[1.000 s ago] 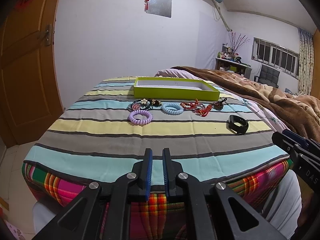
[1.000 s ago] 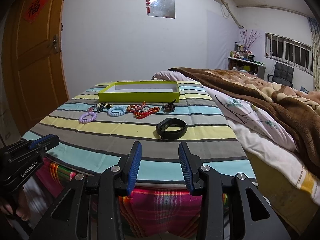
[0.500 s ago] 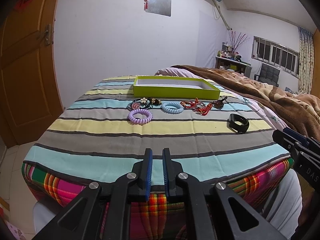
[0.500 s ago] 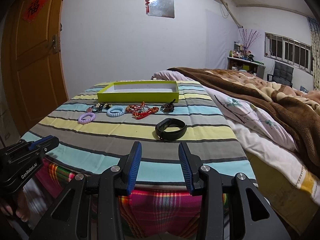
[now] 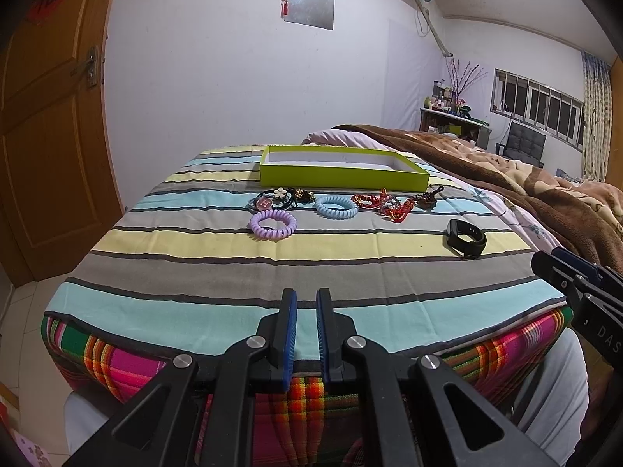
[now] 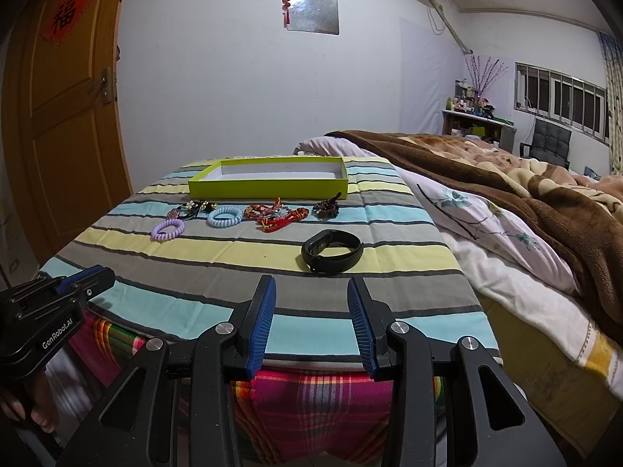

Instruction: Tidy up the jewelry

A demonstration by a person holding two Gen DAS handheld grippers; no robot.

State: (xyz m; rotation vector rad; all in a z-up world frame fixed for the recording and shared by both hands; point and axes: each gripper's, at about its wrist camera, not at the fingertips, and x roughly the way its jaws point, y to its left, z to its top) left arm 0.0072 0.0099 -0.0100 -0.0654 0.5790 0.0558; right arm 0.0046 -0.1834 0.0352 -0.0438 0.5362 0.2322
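Observation:
A lime-green empty tray (image 5: 342,173) (image 6: 268,185) sits at the far end of the striped cloth. In front of it lie a purple coil hair tie (image 5: 273,225) (image 6: 168,229), a blue coil hair tie (image 5: 336,206) (image 6: 224,217), flower hair ties (image 5: 272,200), red cord bracelets (image 5: 385,204) (image 6: 278,216), a dark bead bracelet (image 6: 326,207) and a black wristband (image 5: 466,238) (image 6: 332,251). My left gripper (image 5: 306,303) is nearly closed and empty at the near edge. My right gripper (image 6: 311,292) is open and empty, just short of the wristband.
The striped cloth (image 5: 194,272) covers a table with a plaid skirt (image 6: 311,401). A bed with a brown blanket (image 6: 525,202) lies right. A wooden door (image 5: 43,136) stands left. A desk and chair (image 6: 545,144) are far right.
Both grippers have edged slightly forward toward the table. The jaws have not changed and the jewelry has not moved.

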